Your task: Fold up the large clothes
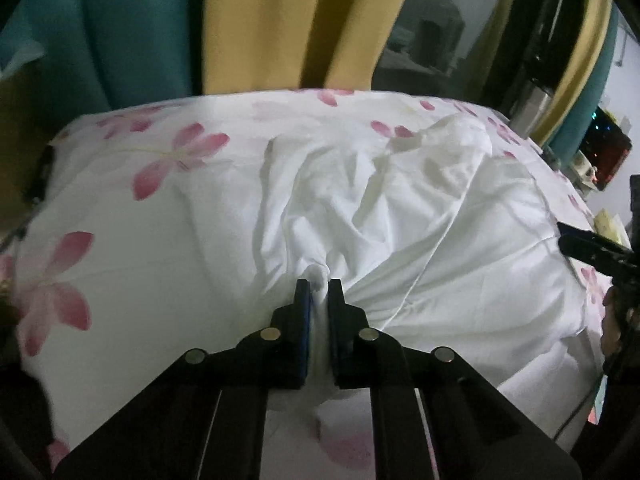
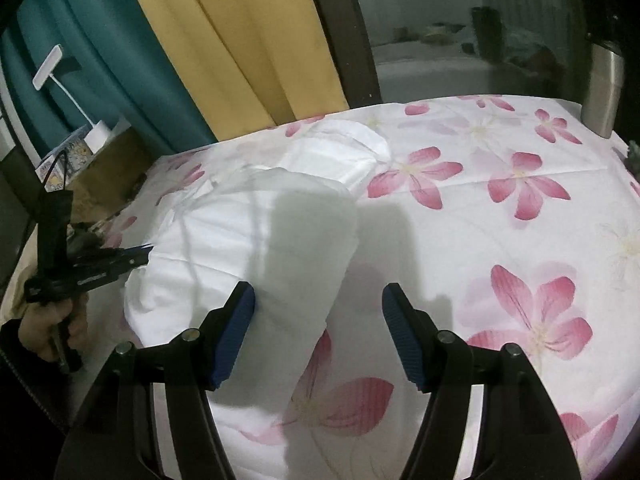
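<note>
1. A white garment point(image 1: 400, 216) is seen lying crumpled on a flowered bed point(image 1: 120, 240), toward the far side, with curtains point(image 1: 256, 24) hanging behind.
2. The left hand-held gripper point(image 1: 319, 286) is clamped on a pinch of the garment's near edge; a tuft of cloth is squeezed between its jaws, and creases radiate from that point.
3. The right hand-held gripper point(image 2: 318, 300) is held with its jaws apart. A flap of the garment point(image 2: 296, 264) lies between them, against the left pad point(image 2: 236, 332), but it is not pressed from both sides.
4. In the right wrist view the left hand-held gripper point(image 2: 140, 258) is seen at the garment's left edge, held by a hand point(image 2: 60, 328).
5. Risk: only a small pinch is held on the left, so the cloth could slip out if it is pulled hard.
6. Risk: if the right jaws are shut here, the bed cover might be caught along with the flap, since both are thin and lie together.
7. Risk: the garment is bunched, not spread, so a fold made now would probably lock in the wrinkles and come out uneven.
8. Risk: a lift from one side alone would likely drag the heap sideways.
</note>
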`<state>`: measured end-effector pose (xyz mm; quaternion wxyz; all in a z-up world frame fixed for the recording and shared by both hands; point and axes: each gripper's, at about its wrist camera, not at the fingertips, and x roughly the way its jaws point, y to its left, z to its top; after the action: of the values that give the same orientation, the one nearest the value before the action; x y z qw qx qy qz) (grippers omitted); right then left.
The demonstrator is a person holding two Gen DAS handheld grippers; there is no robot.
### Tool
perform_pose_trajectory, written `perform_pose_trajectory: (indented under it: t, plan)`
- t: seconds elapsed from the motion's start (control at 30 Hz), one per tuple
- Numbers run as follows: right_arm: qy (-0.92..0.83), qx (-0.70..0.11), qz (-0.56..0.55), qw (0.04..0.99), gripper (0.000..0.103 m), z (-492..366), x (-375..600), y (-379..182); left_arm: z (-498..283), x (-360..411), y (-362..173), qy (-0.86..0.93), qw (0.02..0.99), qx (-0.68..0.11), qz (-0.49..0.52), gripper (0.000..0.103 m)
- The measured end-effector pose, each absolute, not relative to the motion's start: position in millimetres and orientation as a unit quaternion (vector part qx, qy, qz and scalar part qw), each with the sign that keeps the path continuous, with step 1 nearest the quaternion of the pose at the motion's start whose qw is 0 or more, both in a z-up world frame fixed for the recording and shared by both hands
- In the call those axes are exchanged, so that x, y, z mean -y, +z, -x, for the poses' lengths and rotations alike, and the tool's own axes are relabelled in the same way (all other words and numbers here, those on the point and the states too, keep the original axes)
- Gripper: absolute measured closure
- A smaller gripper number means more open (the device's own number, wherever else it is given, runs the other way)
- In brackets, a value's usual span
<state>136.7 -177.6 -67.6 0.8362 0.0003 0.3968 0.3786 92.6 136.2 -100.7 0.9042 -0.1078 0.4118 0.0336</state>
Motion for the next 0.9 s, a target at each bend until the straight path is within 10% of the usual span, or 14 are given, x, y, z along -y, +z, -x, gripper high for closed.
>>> perform_pose_trajectory:
  t: [0.2,0.57,0.63,0.67,0.9]
  plan:
    - [0.379,-0.389,0.01,0.84,0.036,-144.5,170.0,-65.3,-107.0,-138.6,-71.5,0.048,0.915,-0.393,0.078,0.068]
    - [0.367,-0.392,0.004,0.843,0.036,-151.5,173.0,-67.1,-177.6,-136.0,-112.9,0.002,0.891,-0.452,0.027,0.068]
    - [0.366,-0.395,0.003,0.843,0.036,-153.6,172.5,-68.4,-175.3,-137.0,-114.1,-0.016,0.896,-0.442,0.025,0.075]
    - [0.366,-0.395,0.003,0.843,0.036,-155.2,171.7,-69.1,-173.8,-138.3,-113.6,-0.022,0.899,-0.436,0.023,0.1]
    - [0.37,-0.399,0.01,0.839,0.036,-165.2,156.9,-69.9,-146.9,-168.3,-91.7,0.046,0.93,-0.357,0.071,0.1]
